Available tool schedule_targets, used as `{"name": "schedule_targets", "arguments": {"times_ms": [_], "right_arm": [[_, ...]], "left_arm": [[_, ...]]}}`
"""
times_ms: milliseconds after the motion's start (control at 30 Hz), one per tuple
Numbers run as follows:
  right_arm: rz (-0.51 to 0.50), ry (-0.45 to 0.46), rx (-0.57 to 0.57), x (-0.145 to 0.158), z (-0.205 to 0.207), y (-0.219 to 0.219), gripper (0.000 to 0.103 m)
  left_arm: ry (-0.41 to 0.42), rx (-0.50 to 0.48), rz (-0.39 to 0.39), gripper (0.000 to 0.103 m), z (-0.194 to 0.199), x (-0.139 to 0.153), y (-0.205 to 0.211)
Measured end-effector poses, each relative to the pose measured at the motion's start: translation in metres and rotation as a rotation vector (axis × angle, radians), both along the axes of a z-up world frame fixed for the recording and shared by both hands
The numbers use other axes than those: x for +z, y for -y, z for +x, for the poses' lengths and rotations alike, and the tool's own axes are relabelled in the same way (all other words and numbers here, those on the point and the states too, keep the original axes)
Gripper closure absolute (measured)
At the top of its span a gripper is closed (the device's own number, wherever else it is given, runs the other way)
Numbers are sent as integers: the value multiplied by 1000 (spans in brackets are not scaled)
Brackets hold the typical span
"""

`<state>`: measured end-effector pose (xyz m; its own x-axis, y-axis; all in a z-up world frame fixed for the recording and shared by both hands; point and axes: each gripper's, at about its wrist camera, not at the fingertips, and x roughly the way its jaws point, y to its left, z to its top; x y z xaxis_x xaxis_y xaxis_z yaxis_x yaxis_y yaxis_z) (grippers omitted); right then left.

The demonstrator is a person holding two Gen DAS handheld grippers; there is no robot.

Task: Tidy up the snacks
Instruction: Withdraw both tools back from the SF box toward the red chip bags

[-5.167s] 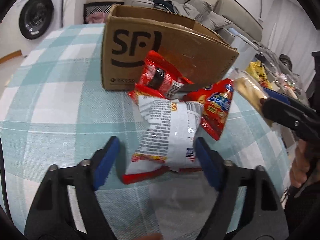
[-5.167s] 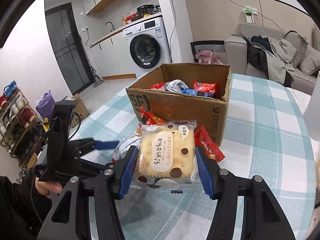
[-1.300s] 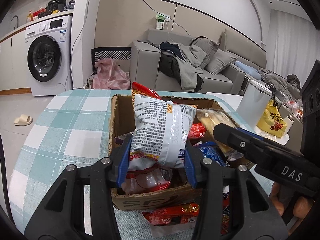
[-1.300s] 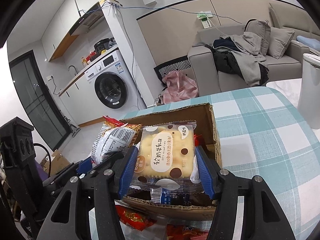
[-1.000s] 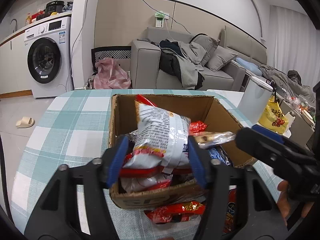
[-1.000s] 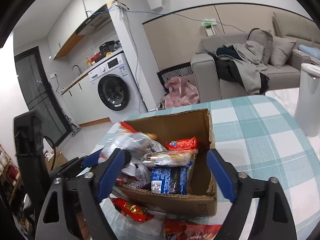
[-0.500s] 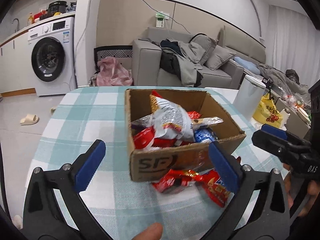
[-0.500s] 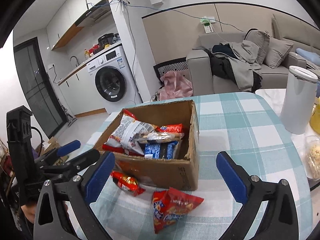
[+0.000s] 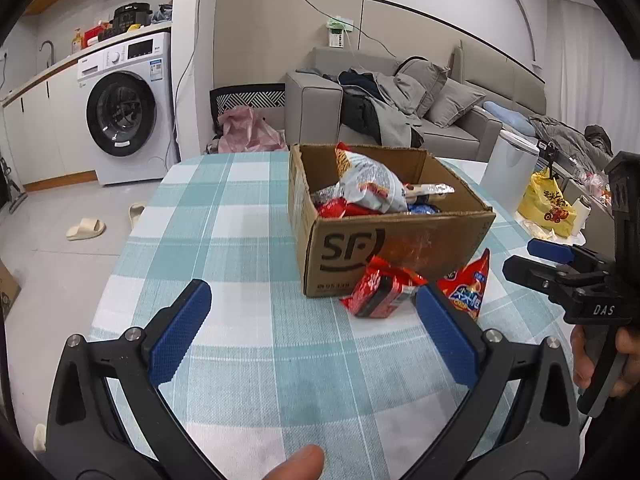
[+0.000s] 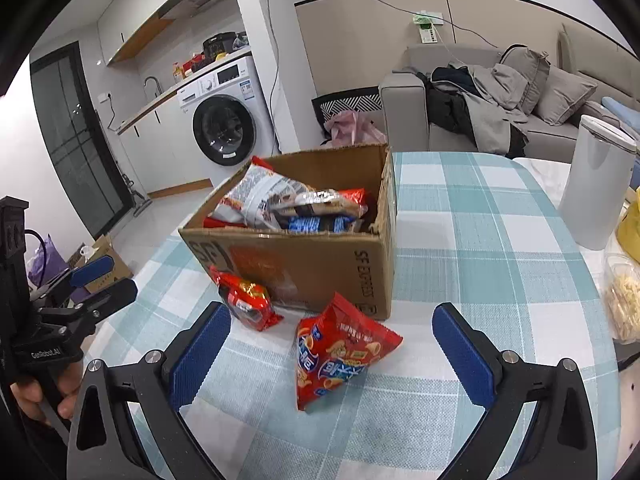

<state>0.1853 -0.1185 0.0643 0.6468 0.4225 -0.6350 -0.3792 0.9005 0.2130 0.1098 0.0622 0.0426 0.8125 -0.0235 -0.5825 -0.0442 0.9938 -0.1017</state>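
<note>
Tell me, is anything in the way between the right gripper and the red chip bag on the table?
No, nothing visible. The right gripper is open, and the red chip bag lies flat on the tablecloth just ahead of it. The small red packet sits off to the left, against the cardboard box.

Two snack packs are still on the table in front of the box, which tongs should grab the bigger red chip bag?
Right. The right tongs are open with the red chip bag lying directly between them, while the left tongs face bare tablecloth nearer the small red pack.
</note>
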Motion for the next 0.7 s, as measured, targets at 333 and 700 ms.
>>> {"name": "schedule_targets", "arguments": {"times_ms": [333,700], "right_arm": [[-44,-61,-8,-27,7,-1,0],[-25,-182,5,-64,23,-7,0]], "left_arm": [[-53,12,16,1,0,-20,2],[-93,26,-6,1,9,-37,-1]]}}
